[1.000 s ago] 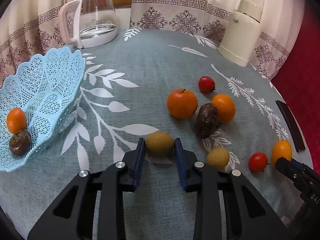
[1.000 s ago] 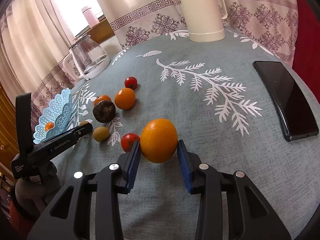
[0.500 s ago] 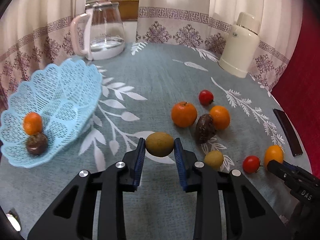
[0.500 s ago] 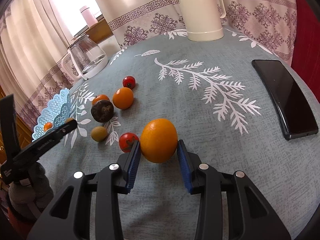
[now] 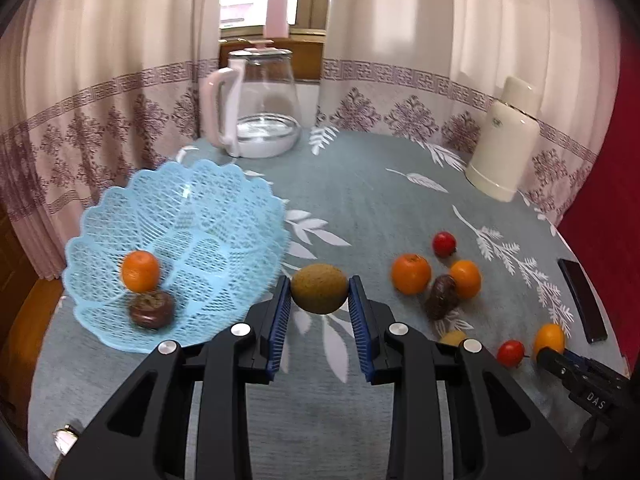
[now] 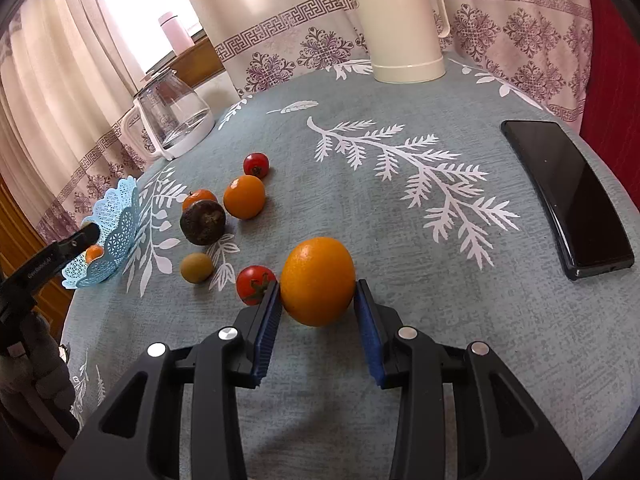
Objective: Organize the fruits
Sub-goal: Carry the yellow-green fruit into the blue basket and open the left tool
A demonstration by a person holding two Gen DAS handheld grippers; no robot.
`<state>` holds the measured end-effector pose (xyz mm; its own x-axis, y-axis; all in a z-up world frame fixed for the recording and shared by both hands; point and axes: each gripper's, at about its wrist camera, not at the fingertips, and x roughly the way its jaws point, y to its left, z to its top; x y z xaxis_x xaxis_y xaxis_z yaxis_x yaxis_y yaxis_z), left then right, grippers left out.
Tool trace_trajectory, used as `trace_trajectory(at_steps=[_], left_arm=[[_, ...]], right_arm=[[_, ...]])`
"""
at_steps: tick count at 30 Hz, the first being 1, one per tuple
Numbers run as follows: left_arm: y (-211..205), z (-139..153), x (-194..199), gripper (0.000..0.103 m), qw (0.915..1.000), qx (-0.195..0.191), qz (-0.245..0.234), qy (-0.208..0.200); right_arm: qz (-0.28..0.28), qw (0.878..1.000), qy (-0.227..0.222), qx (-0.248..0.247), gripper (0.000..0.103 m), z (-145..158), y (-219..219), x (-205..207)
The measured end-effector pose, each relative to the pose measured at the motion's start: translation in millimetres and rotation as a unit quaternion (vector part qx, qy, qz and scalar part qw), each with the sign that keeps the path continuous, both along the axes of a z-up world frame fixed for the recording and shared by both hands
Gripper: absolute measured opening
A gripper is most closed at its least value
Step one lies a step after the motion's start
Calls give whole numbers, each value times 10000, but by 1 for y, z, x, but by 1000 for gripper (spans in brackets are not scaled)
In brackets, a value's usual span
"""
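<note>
Brown kiwi [image 5: 319, 288] clamped in raised left claw [image 5: 319, 312], right claw [image 6: 317, 312] gripping orange [image 6: 317, 281]

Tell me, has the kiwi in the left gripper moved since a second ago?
Yes. The kiwi, clamped in the left gripper, has been lifted off the tablecloth and carried left toward the blue basket, away from the orange nearby.

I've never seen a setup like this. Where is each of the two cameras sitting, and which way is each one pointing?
Left wrist: rides the left gripper, looking along its black fingers, shut on a brown kiwi, toward the pale blue lattice basket.
Right wrist: rides the right gripper, looking along its fingers at a large orange between them; a gloved hand shows at left.
Shared: the grey leaf-patterned tablecloth, glass kettle, cream flask, black phone.
</note>
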<state>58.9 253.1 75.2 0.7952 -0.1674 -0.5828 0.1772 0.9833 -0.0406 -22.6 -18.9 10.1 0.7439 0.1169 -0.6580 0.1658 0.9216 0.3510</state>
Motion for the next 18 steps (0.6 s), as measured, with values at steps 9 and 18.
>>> trace_trajectory(at_steps=[9,18], left_arm=[[27,2,7,30,9992,-81,390,2],[50,-15,20,30,9966,-142,777,235]], right_arm=[[-11,10000,23,-30,38,-1,0,0],[-24,9999,79,-85,38,-2,2,3]])
